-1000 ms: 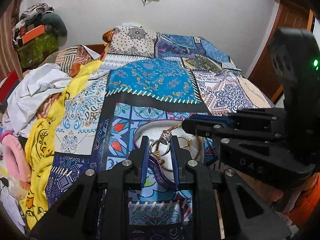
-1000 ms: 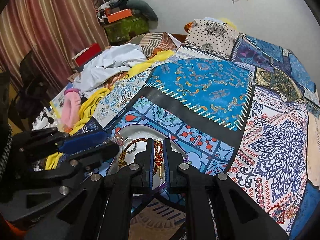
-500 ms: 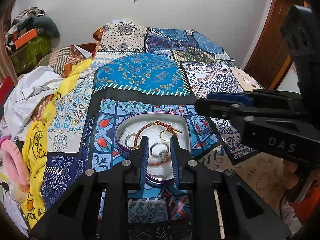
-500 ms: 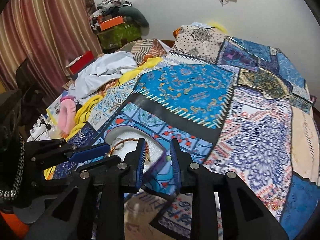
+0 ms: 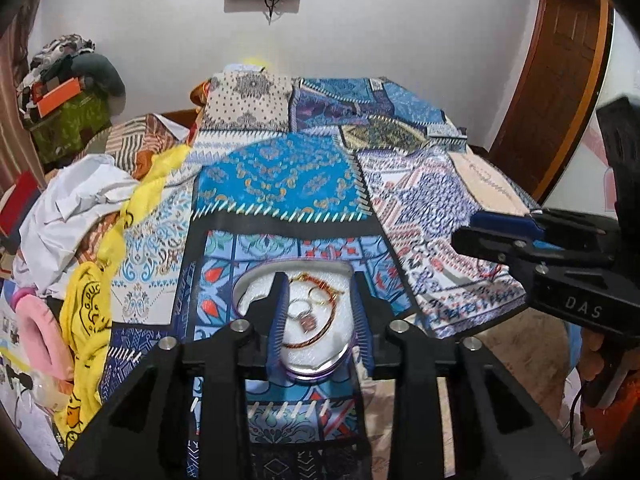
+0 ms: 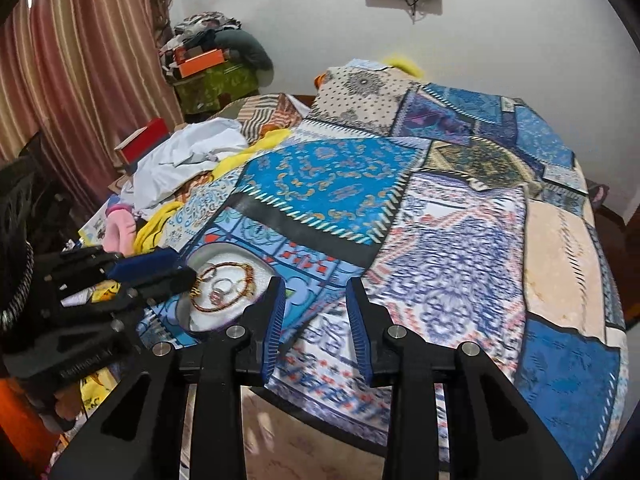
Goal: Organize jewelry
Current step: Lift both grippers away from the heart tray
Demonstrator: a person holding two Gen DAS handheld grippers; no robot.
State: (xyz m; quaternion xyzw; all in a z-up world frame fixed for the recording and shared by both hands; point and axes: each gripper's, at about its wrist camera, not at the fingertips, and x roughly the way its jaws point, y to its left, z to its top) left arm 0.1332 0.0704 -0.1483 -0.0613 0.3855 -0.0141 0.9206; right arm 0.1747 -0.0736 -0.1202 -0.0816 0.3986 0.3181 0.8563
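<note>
A round tin with a purple rim (image 5: 312, 372) and white lining sits on the patchwork bedspread. In it lie a red-gold beaded bracelet (image 5: 316, 338), a ring with a reddish stone (image 5: 306, 320) and a thin gold ring (image 5: 320, 298). My left gripper (image 5: 318, 316) is open and empty, its jaws just above the tin. The tin (image 6: 192, 316) and bracelet (image 6: 224, 298) also show in the right wrist view. My right gripper (image 6: 314, 312) is open and empty, to the right of the tin, above the bedspread.
The patchwork bedspread (image 5: 280, 176) covers the bed. Yellow cloth (image 5: 92, 300), white clothes (image 5: 72, 208) and a pink item (image 5: 36, 332) are piled along the left. The bed's near edge (image 6: 320, 404) lies below my right gripper. A wooden door (image 5: 560, 80) stands at right.
Both grippers have opened and drawn back from the tin. The ring and the bracelet that they held now lie in the tin. My right gripper has moved off to the right.
</note>
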